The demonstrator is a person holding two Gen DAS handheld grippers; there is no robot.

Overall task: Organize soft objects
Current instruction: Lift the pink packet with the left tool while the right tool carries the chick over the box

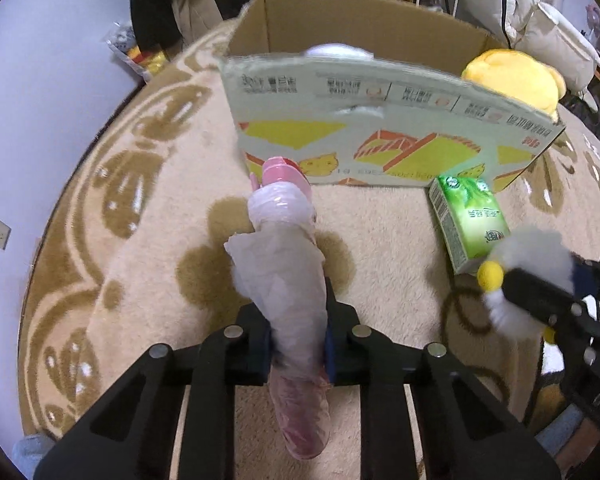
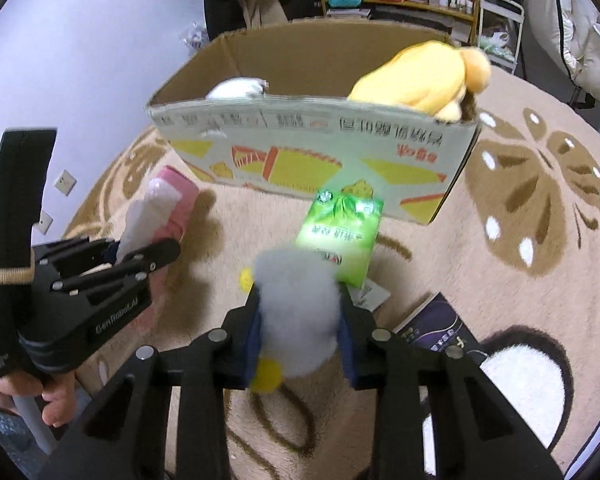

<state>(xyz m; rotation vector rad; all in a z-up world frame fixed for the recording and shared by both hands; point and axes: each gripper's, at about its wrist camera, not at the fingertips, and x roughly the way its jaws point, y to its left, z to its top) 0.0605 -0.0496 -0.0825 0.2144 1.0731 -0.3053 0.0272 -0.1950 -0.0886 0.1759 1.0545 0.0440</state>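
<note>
Shaggy rug; claws pinch crinkly bag, fluffy toy.

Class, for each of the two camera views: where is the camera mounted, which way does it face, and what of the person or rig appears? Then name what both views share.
Left wrist: sits on the left gripper, facing the cardboard box; the right gripper shows at right.
Right wrist: sits on the right gripper, facing the same box; the left gripper and a hand show at left.
Shared: box, green tissue pack, yellow plush, carpet.
</note>
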